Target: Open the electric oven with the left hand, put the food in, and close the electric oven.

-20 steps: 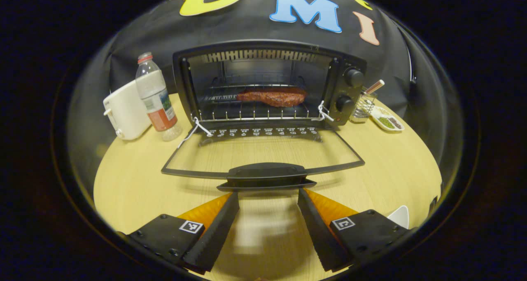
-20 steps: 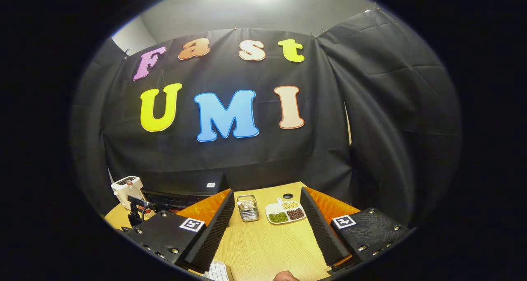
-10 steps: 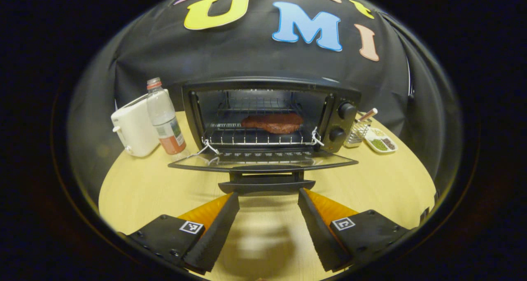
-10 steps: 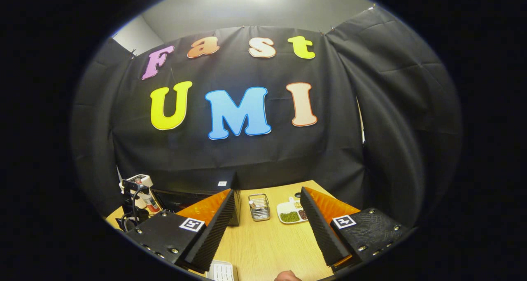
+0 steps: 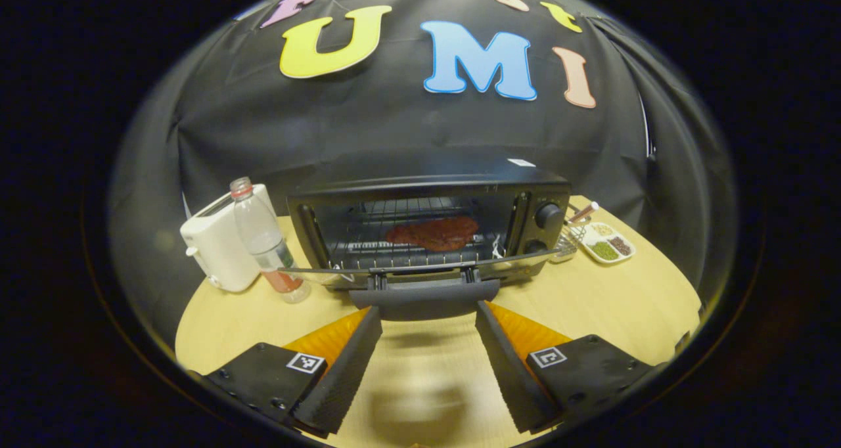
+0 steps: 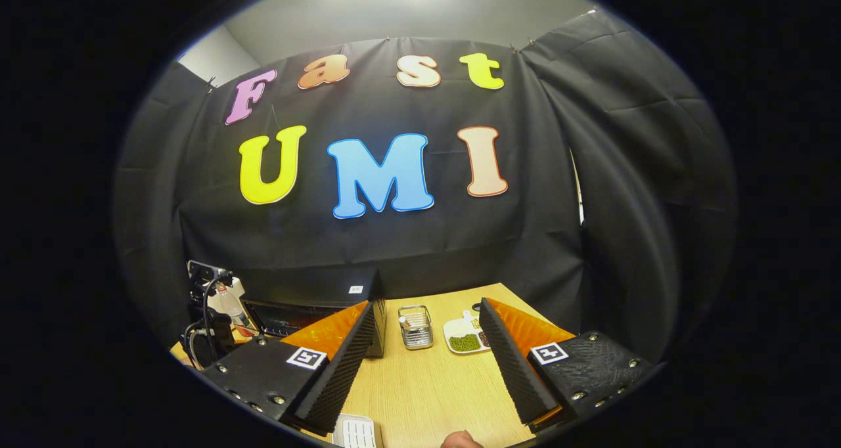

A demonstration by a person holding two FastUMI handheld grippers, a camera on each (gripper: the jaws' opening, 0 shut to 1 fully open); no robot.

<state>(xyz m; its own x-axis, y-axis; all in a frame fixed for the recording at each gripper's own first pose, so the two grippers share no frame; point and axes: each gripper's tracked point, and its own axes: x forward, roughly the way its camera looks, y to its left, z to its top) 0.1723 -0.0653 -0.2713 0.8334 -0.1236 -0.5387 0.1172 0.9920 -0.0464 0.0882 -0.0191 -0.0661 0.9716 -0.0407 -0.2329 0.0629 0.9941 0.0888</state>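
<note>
Door [image 5: 420, 267] of the electric oven [image 5: 427, 228], which a second earlier had hung fully down, had swung partway up; closing, the last step, was judged under way. The food [image 5: 432, 232] lay on the rack inside. The left gripper [image 5: 426, 359] had its fingers spread wide beneath the door handle [image 5: 424, 297], tips just beside it, with contact not resolvable and nothing clamped. The right gripper [image 6: 427, 362] was likewise wide open and empty above the table [image 6: 420, 395], well apart from the oven.
</note>
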